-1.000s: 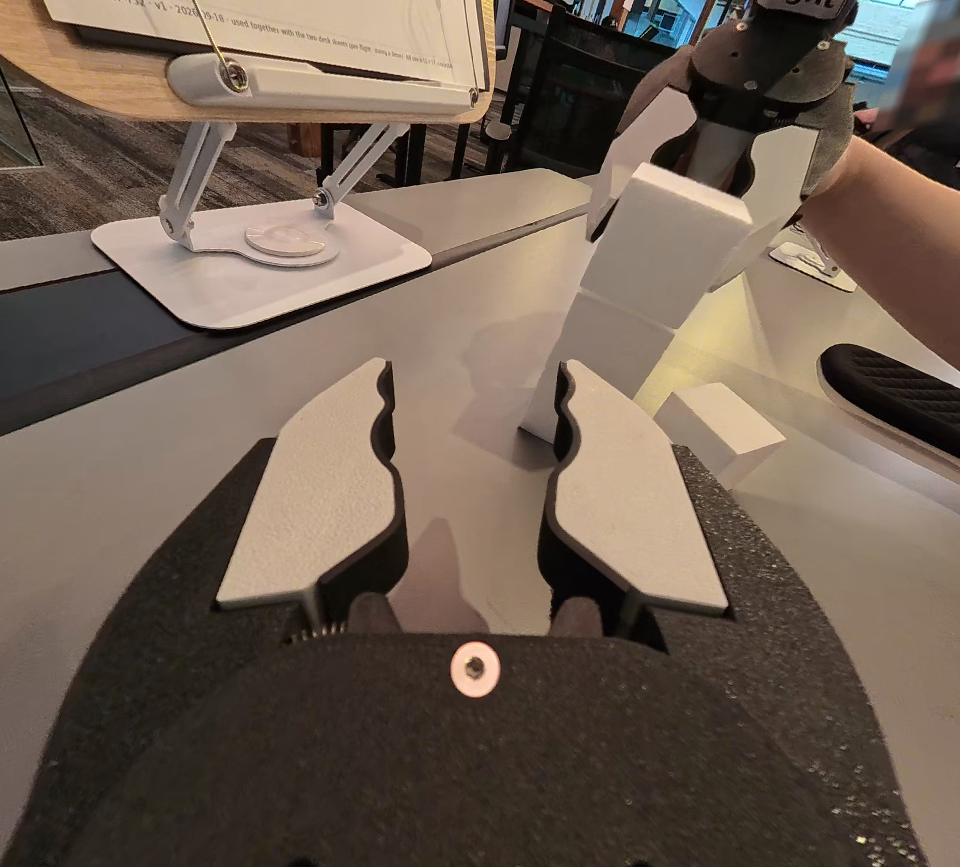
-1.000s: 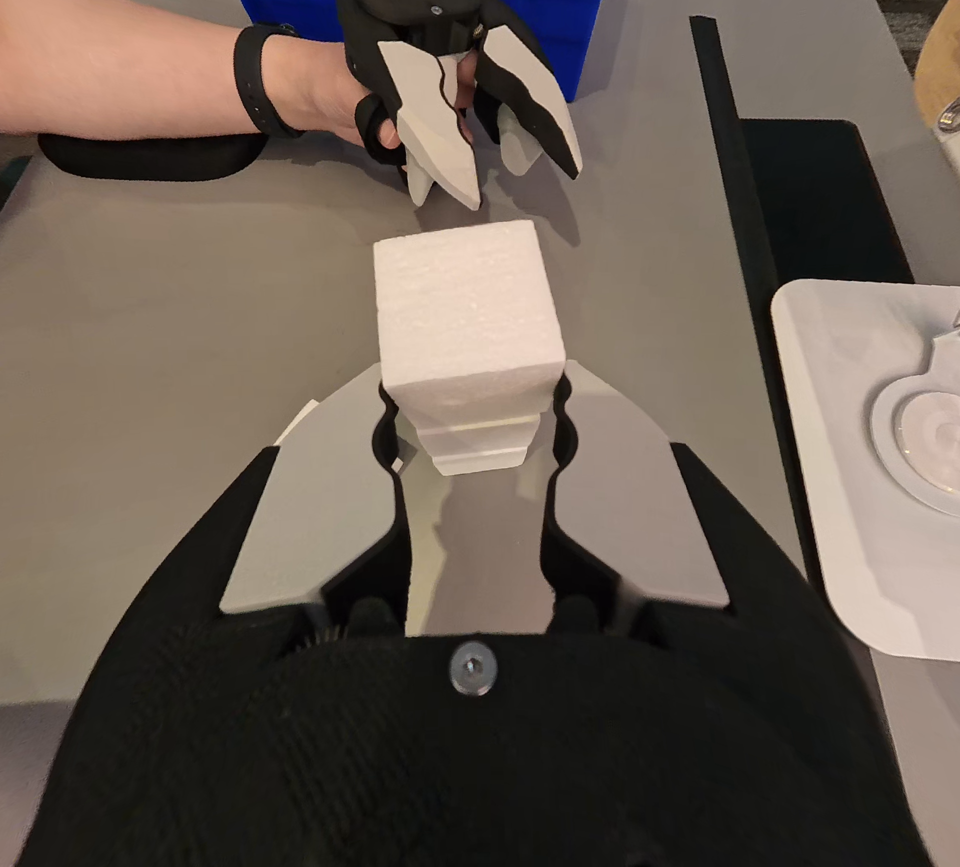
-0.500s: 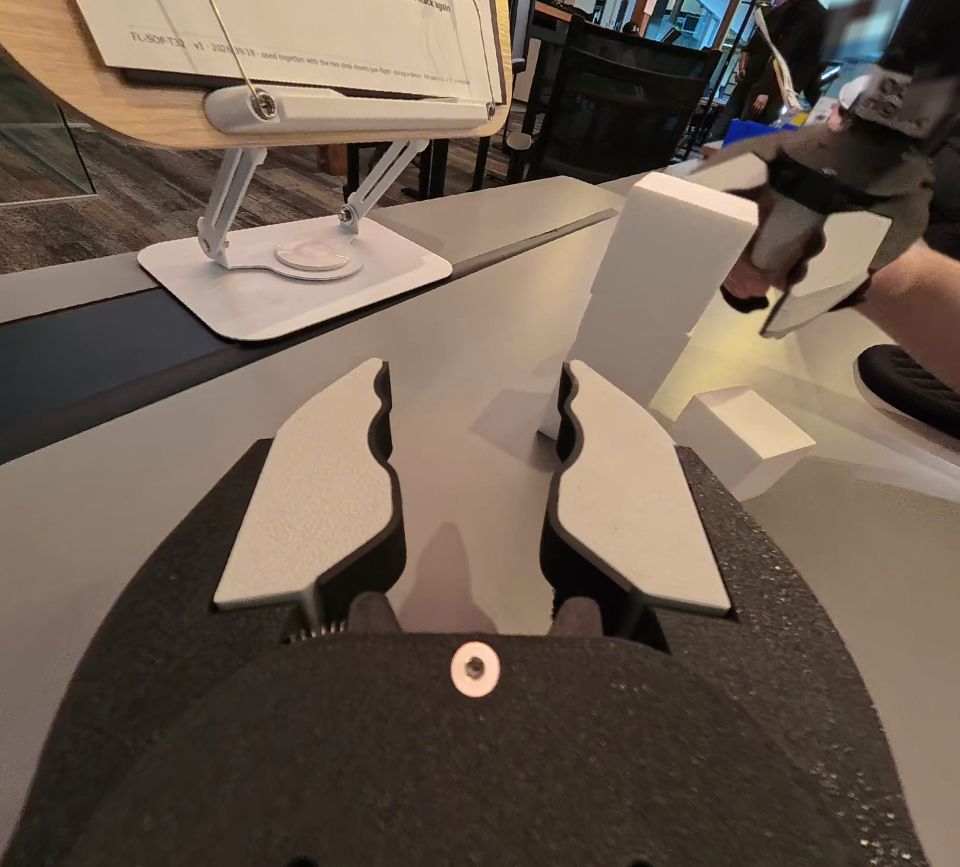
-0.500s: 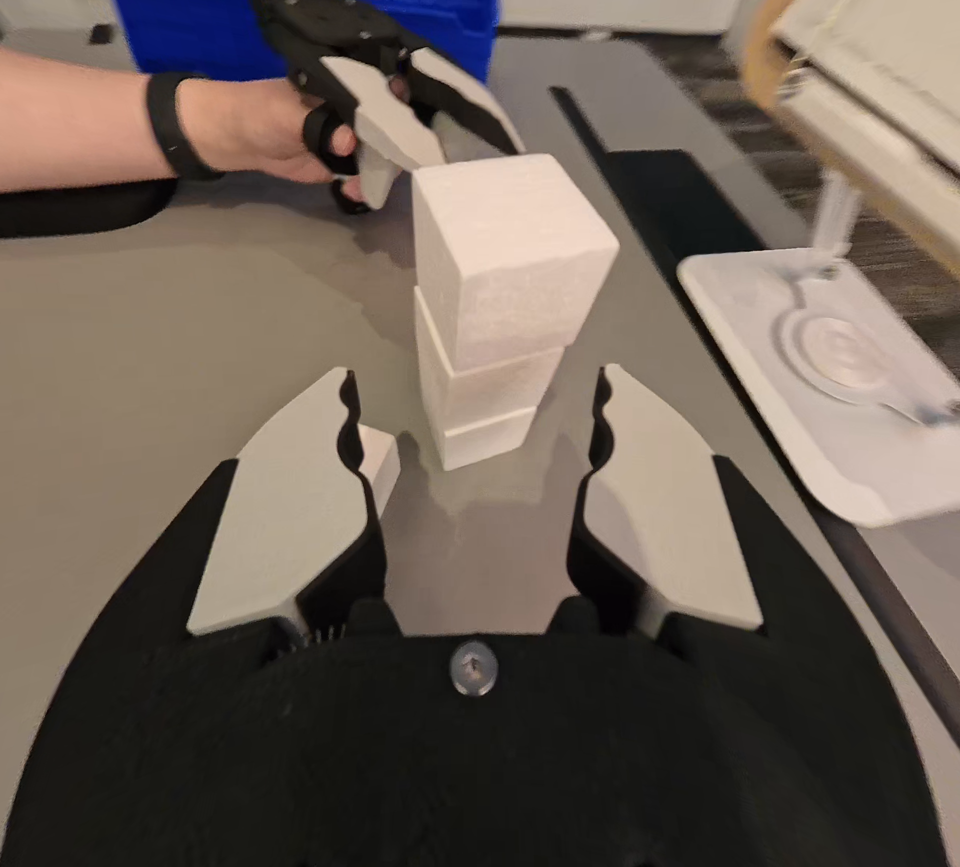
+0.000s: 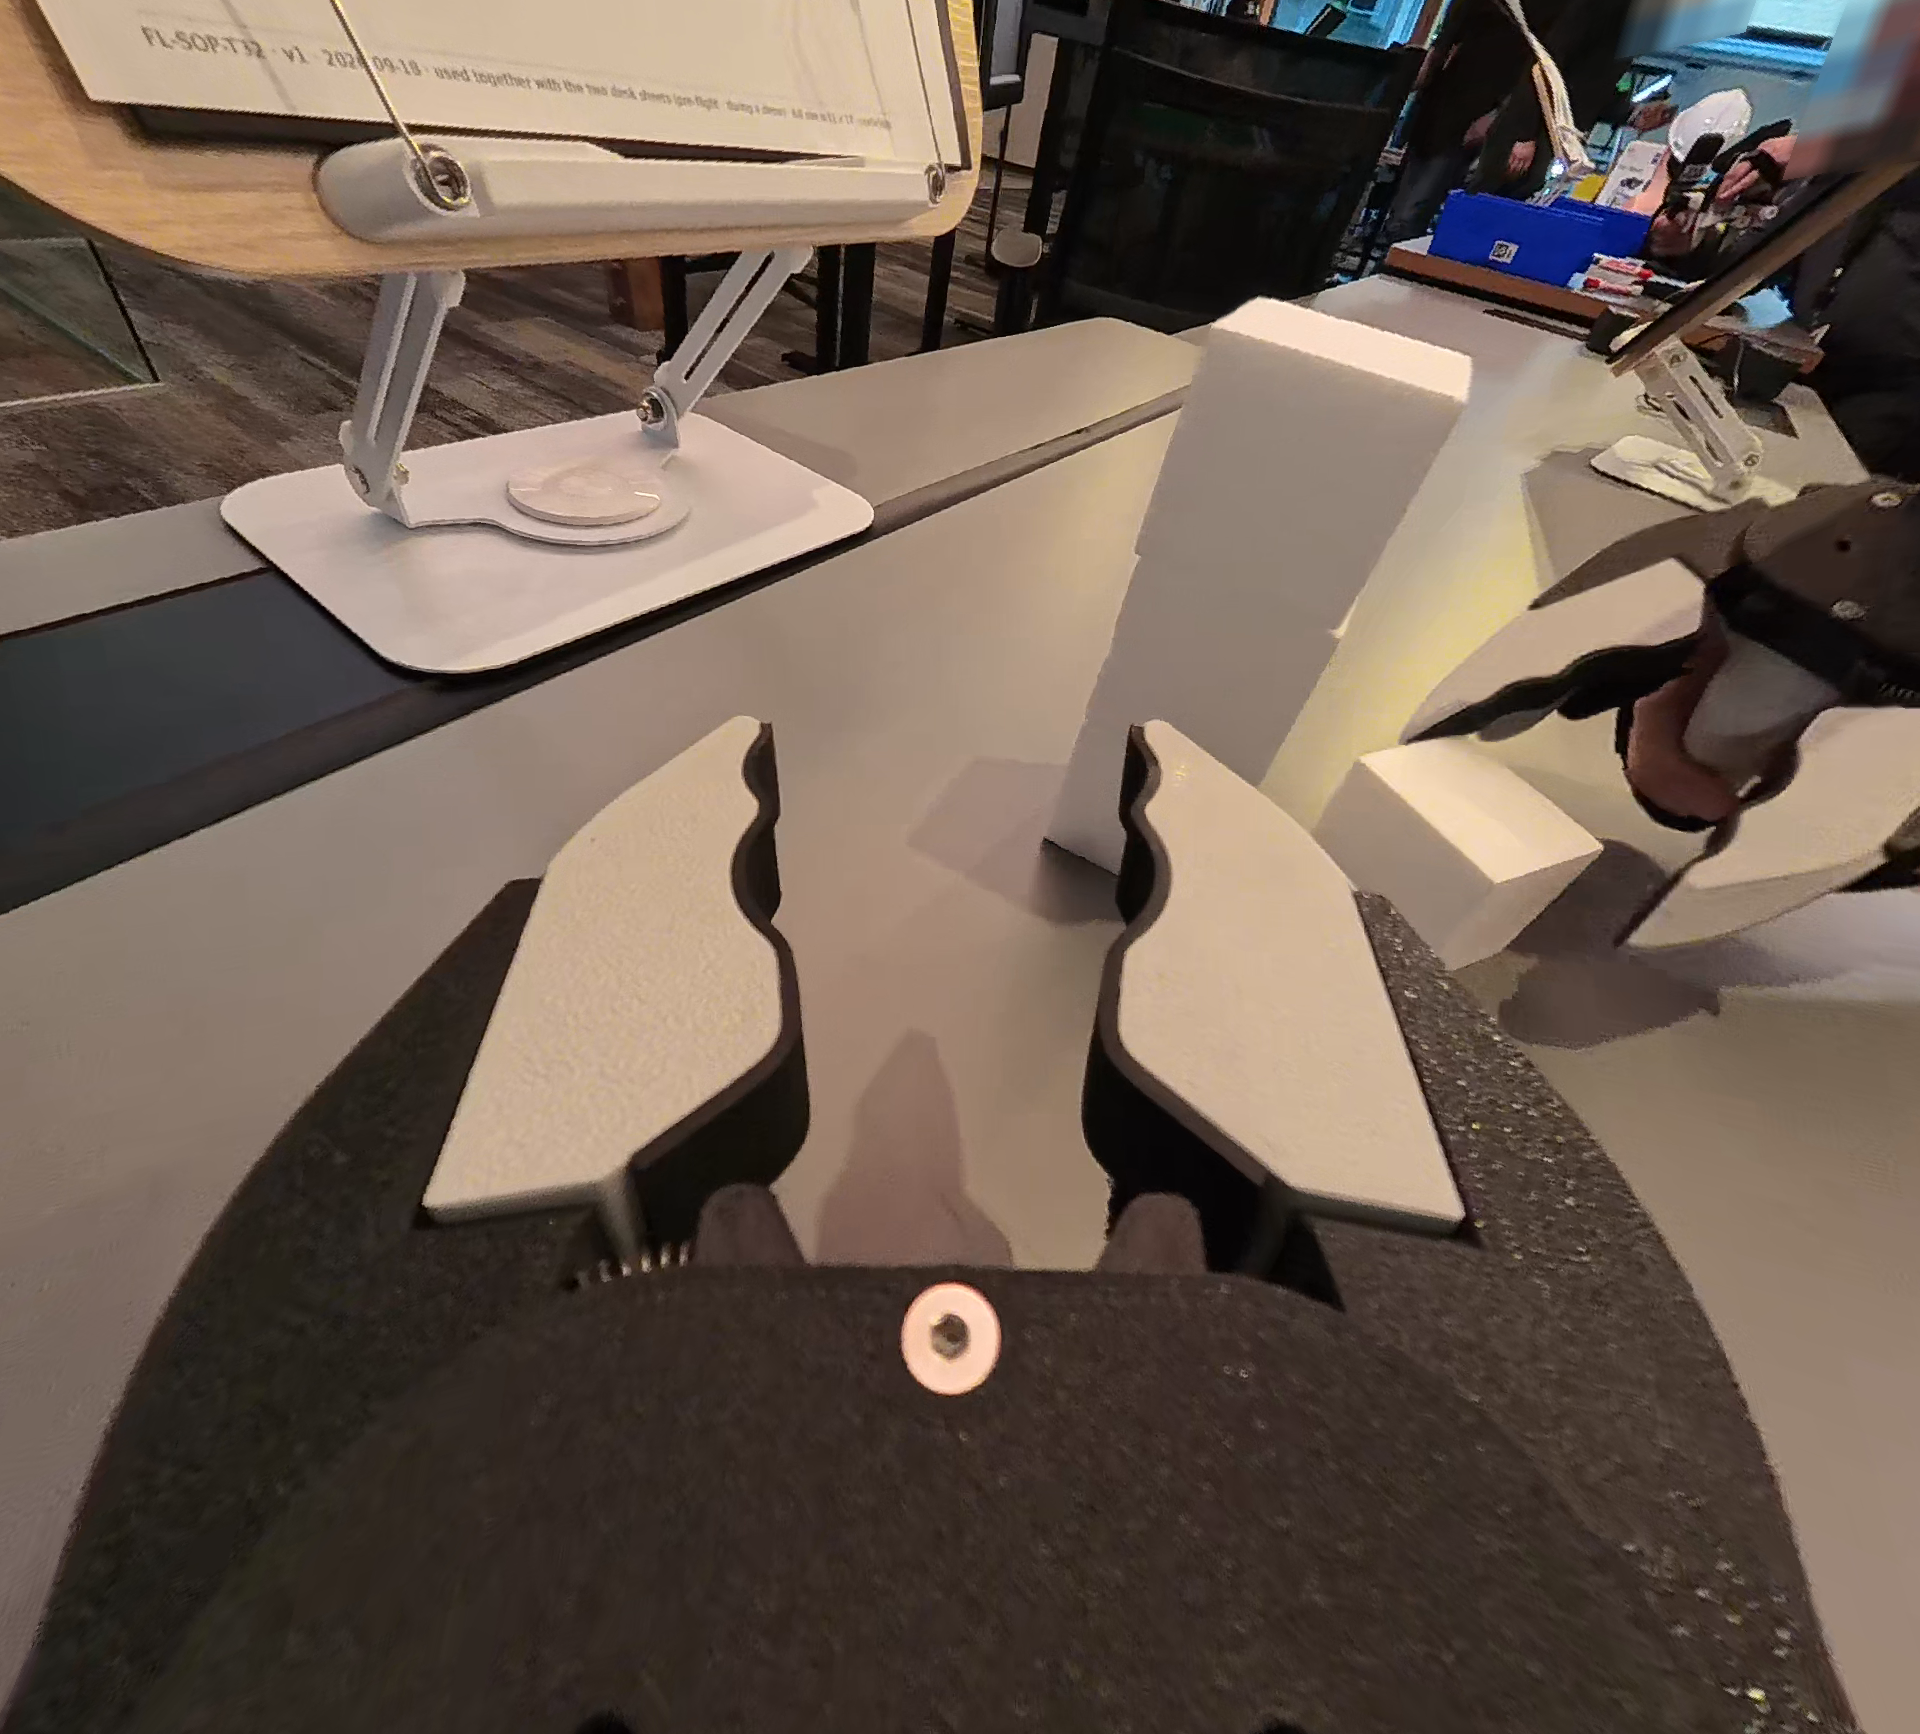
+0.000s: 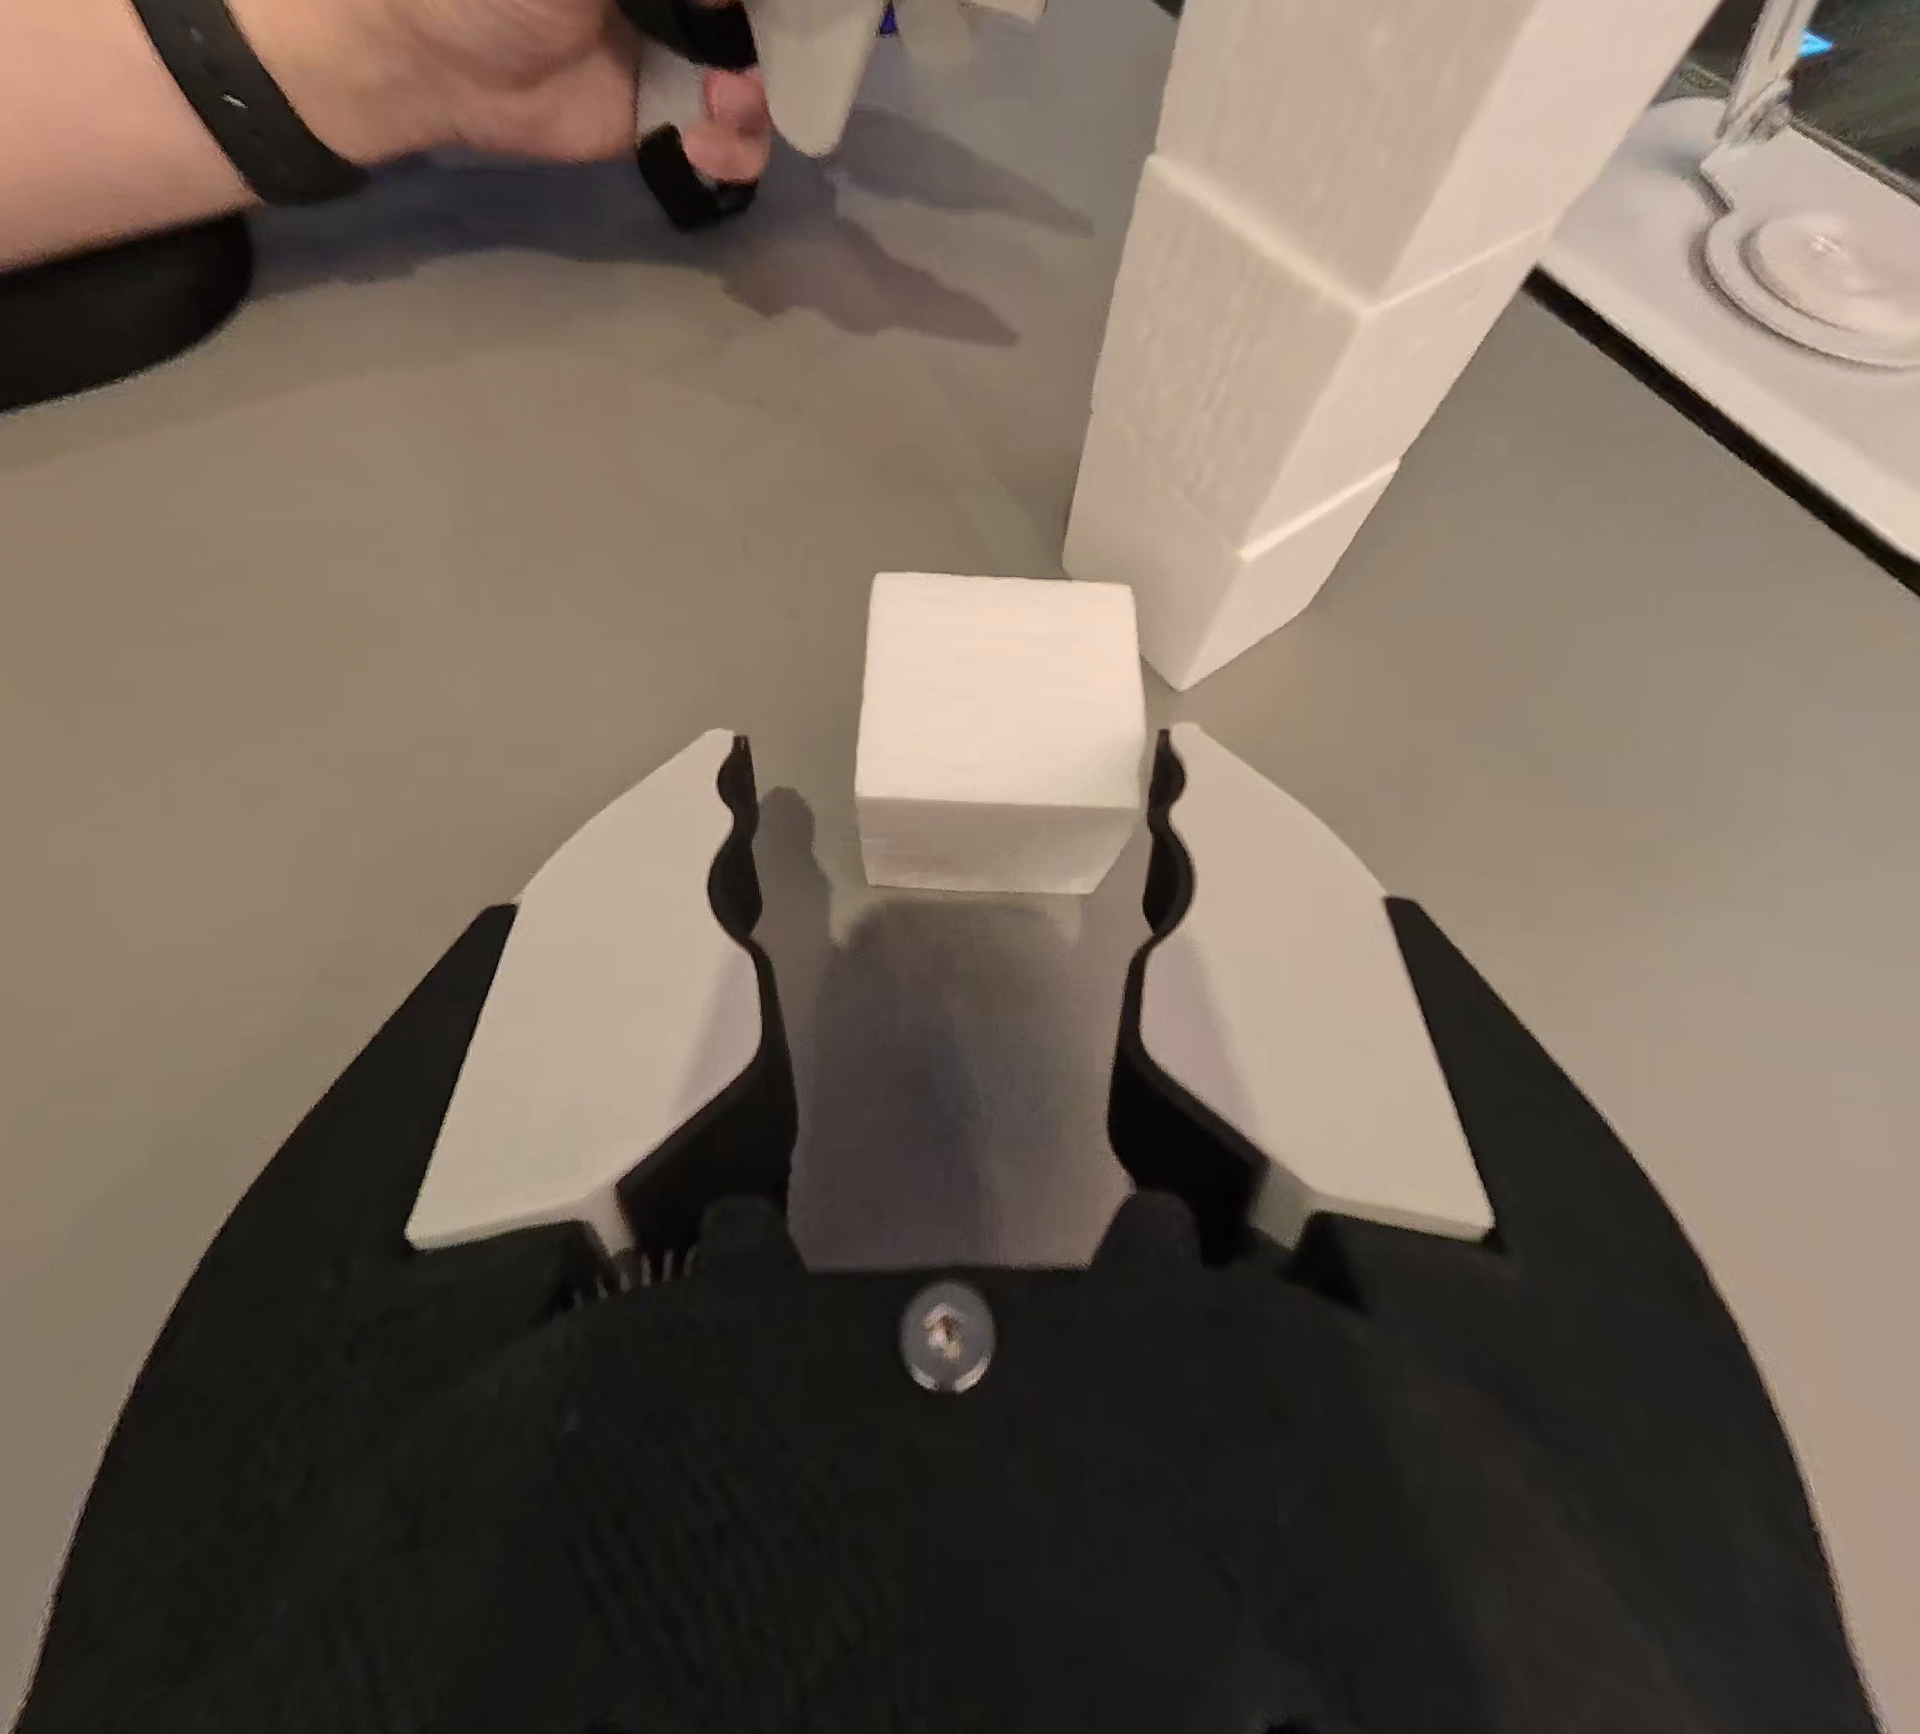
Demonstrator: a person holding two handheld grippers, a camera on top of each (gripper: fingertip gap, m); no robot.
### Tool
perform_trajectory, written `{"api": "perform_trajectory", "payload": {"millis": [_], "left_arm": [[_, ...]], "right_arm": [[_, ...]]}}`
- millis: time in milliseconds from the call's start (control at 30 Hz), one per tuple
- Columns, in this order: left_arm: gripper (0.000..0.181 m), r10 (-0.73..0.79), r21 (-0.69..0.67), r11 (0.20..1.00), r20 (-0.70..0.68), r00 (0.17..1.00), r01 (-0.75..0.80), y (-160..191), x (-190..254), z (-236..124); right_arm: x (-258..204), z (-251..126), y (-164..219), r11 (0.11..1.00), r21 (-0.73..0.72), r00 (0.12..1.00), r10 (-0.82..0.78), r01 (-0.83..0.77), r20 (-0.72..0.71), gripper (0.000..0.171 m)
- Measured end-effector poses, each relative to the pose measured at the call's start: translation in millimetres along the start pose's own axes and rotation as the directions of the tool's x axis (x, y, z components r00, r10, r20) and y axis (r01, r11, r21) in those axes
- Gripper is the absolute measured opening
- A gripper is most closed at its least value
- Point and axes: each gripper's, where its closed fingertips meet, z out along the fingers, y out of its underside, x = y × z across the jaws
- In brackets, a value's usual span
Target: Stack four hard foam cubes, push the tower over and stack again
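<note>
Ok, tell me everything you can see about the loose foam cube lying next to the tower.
The loose cube is white, matte, faintly grainy foam with crisp edges. It sits flat on the grey table, apart from the three-cube tower, near its base. The open right gripper is lined up on it, not visibly touching.

White foam is seen in the tower (image 6: pixel 1340 250) and the loose cube (image 6: pixel 997 728). The table (image 6: pixel 436 604) is plain grey. Both grippers (image 5: pixel 948 843) (image 6: pixel 948 811) are black-bodied with light grey fingers. A black wristband (image 6: pixel 223 53) and white stand base (image 5: pixel 540 562) are noted.
</note>
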Motion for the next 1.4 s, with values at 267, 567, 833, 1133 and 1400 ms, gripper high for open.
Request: {"api": "perform_trajectory", "payload": {"millis": [267, 567, 833, 1133, 1400], "left_arm": [[0.063, -0.026, 0.021, 0.999, -0.007, 1.000, 0.026, -3.1, -1.4, -4.4], [0.062, -0.030, -0.001, 1.000, -0.024, 0.999, 0.030, 1.1, -1.8, -1.0], [0.062, 0.009, -0.054, 0.998, -0.020, 1.000, -0.010, 9.0, -4.3, 3.2], [0.062, 0.006, -0.077, 0.997, -0.030, 1.000, -0.009, 13.2, -4.0, 5.7], [0.062, 0.011, -0.077, 0.997, -0.032, 0.999, -0.013, 13.5, -3.4, 6.2]], "right_arm": [[4.6, 2.1, 1.2, 1.000, -0.010, 1.000, 0.001, -0.001, -0.011, 0.058], [32.2, -60.1, -164.3, 0.960, 0.224, 0.920, -0.233, 0.167, 0.315, 0.058], [68.1, -19.3, -150.6, 0.972, 0.053, 0.891, -0.229, 0.227, 0.392, 0.058], [69.3, -12.2, -146.6, 0.969, 0.029, 0.867, -0.234, 0.246, 0.439, 0.059], [71.8, -9.8, -145.4, 0.969, 0.036, 0.865, -0.235, 0.245, 0.444, 0.059]]}}
